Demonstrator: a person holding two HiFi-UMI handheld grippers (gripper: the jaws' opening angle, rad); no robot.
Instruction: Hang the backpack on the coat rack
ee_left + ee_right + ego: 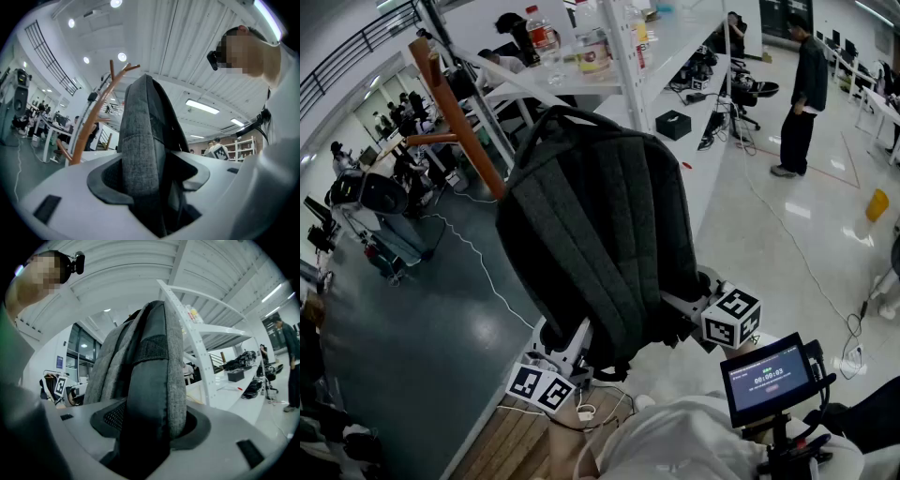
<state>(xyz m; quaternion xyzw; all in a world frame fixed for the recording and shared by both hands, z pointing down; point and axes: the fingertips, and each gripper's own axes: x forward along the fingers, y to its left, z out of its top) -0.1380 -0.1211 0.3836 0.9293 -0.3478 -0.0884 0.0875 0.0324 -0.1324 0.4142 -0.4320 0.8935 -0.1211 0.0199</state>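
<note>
The dark grey fabric backpack (600, 225) is held upright in the air, close beside the orange-brown wooden coat rack (461, 127), with its top loop on no peg. The left gripper (149, 180) pinches the backpack's lower left side. The right gripper (150, 423) pinches its lower right side, at a padded strap.

A bottle (542, 32) stands on white shelving (624, 66).
</note>
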